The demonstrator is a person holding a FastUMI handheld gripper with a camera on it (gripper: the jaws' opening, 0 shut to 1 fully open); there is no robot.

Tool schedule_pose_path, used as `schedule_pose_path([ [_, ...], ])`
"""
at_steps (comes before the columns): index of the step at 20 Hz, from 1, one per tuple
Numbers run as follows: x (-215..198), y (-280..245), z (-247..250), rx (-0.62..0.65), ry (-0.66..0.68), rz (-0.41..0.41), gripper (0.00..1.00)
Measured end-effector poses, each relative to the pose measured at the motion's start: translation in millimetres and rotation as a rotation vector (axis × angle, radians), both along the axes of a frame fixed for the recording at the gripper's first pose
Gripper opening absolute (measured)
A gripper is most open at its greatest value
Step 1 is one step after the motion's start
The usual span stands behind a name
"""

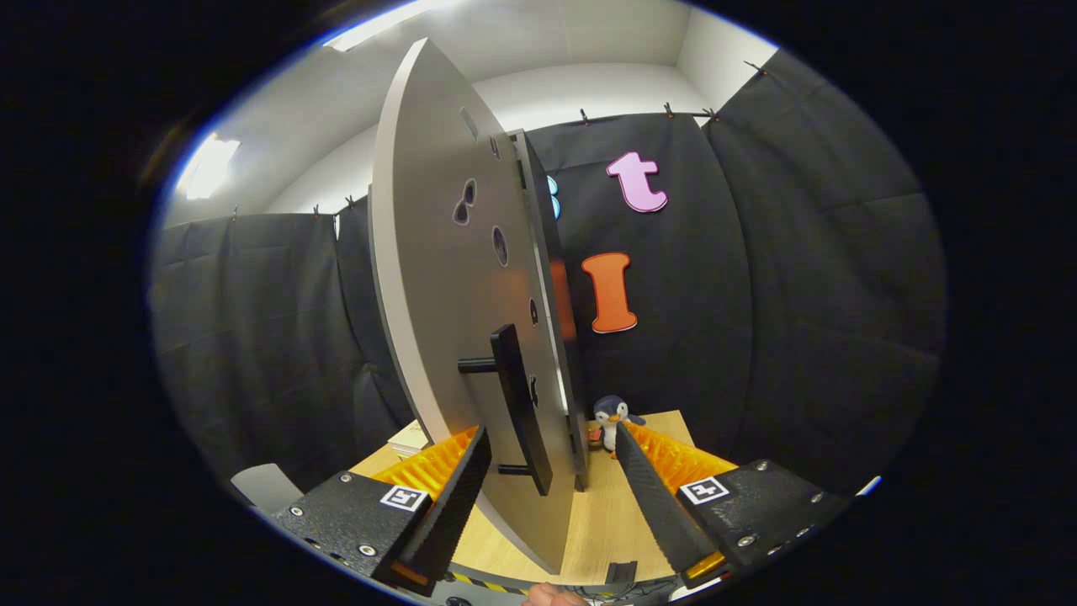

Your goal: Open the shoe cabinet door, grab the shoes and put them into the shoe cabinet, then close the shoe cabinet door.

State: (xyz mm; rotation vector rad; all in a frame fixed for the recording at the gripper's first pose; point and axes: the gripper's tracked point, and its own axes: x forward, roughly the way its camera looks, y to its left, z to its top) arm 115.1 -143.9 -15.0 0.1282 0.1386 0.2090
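Observation:
The grey shoe cabinet door (437, 252) stands ajar, swung toward me so I look along its face. Its black bar handle (520, 404) sticks out on two short posts and lies between my fingers. My gripper (551, 433) is open. One finger rests close against the door face beside the handle; the other is well apart on the far side. The edge of the cabinet body (532, 194) shows just behind the door.
A small penguin toy (611, 416) stands on the wooden table (606, 522) beyond the fingers, near the cabinet's foot. A pale flat stack (411, 438) lies on the table behind the door. Part of a hand (551, 596) shows below the fingers.

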Motion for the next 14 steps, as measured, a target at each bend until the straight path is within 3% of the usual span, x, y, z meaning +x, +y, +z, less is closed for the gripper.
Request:
schedule_pose_path([
  [6, -5.6, 41.8, -0.8, -0.043, 0.027, -0.039, 0.92],
  [14, -3.7, 107.3, -3.3, -0.033, 0.029, -0.15, 0.92],
])
